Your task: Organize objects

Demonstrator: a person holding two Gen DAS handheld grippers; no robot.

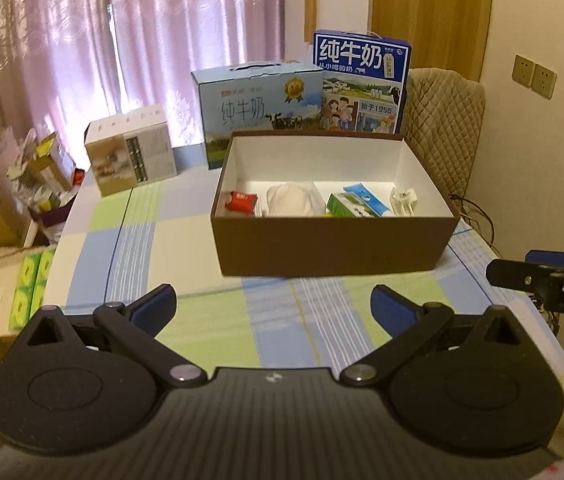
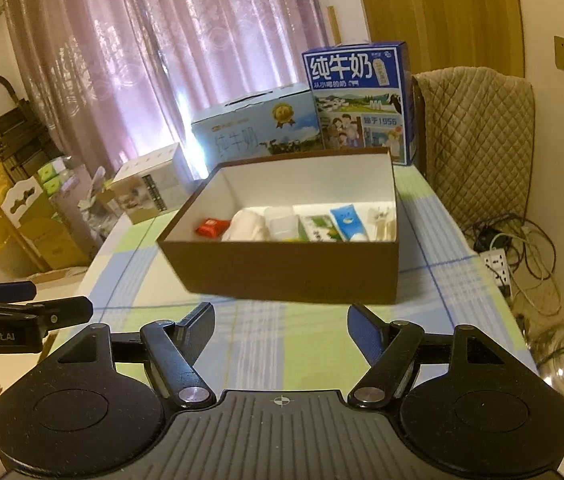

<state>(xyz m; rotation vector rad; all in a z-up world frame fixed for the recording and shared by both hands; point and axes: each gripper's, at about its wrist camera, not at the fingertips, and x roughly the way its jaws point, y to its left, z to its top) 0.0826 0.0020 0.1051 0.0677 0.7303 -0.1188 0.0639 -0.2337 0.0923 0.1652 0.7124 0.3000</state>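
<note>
The bench [image 1: 130,240], covered in a blue, green and white checked cloth, carries everything. Largest on it is the open brown box [image 1: 334,246] with a white interior, standing near the middle. Along its near inside wall, left to right, lie a small red packet [image 1: 241,201], a pale crumpled bag [image 1: 290,199], a green and white carton [image 1: 348,205], a blue and white tube [image 1: 367,196] and a white plug-like piece [image 1: 402,200]; in the right wrist view a clear plastic container [image 2: 280,220] also shows between the bag and the carton.

Behind the box stand two milk cases. The dark blue case [image 1: 362,84] reads "纯牛奶" in large white characters, with "1956" lower down. The pale blue case [image 1: 258,112] just beside it bears the same three characters in thin script and a gold medal emblem. To the left, apart from these, sits a white and beige carton [image 1: 132,156] whose print is too small to read.

The left gripper [image 1: 274,312] hovers over the cloth in front of the box, fingers spread wide and holding nothing. The right gripper [image 2: 280,334] hangs likewise, jaws apart and empty; from its camera the left tool's body shows the lettering "GenRobot.AI".
</note>
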